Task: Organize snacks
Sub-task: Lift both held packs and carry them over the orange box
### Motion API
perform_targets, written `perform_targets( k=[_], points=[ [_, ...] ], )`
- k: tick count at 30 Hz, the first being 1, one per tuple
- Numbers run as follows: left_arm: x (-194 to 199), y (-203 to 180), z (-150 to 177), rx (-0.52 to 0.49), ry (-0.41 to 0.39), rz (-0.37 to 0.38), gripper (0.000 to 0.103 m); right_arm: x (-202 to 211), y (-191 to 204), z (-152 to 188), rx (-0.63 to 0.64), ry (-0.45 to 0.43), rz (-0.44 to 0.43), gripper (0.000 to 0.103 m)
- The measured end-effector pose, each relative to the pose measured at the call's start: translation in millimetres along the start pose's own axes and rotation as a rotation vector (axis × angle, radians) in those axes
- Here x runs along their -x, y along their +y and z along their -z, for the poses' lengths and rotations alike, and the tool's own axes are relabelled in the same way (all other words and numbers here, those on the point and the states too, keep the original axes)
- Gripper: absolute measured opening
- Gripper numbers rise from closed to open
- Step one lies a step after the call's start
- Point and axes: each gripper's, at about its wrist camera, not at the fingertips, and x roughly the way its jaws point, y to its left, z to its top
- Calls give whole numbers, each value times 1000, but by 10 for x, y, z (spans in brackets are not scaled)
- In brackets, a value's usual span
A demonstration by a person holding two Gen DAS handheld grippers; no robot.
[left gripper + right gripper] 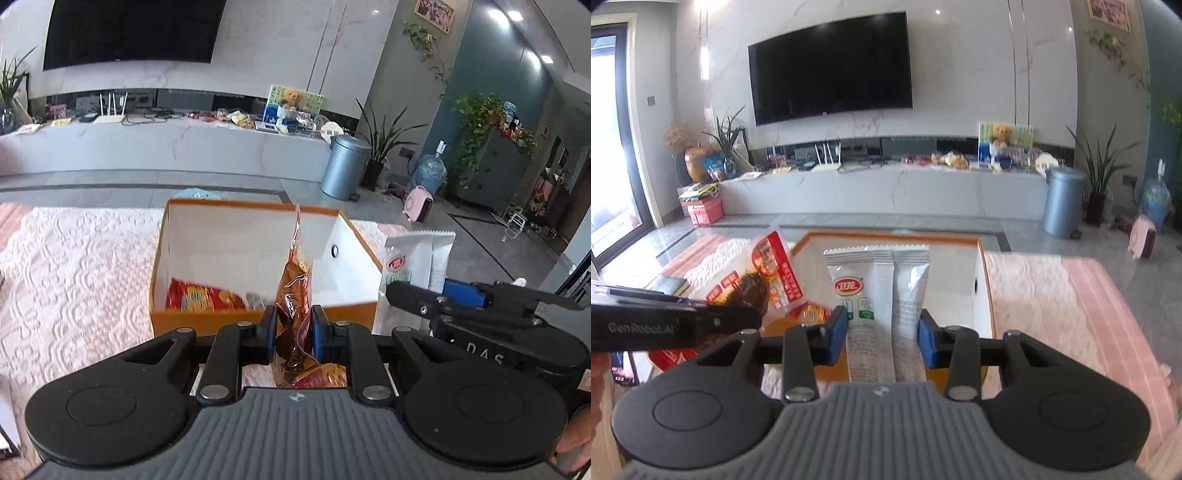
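Both grippers are clamped on snacks above the orange box (192,317) — the left gripper (294,325) pinches a brown-red packet (293,288), the right gripper (882,334) a white sachet (882,284).

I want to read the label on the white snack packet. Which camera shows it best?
The right wrist view: the white snack packet faces the camera, upright between the right hand-held gripper's pads, red logo visible. The left wrist view shows it only at an angle, partly hidden behind that gripper.
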Motion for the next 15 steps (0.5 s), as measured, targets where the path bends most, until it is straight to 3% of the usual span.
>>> perform_targets(
  k=[8, 15],
  points=[
    [-179, -4, -227, -20, -40, -16, 20, -277, -43, -372, 17, -58, 11, 38],
    [-409, 7, -351, -51, -40, -42, 20, -708, 10, -611, 54, -49, 38, 38]
  ],
)
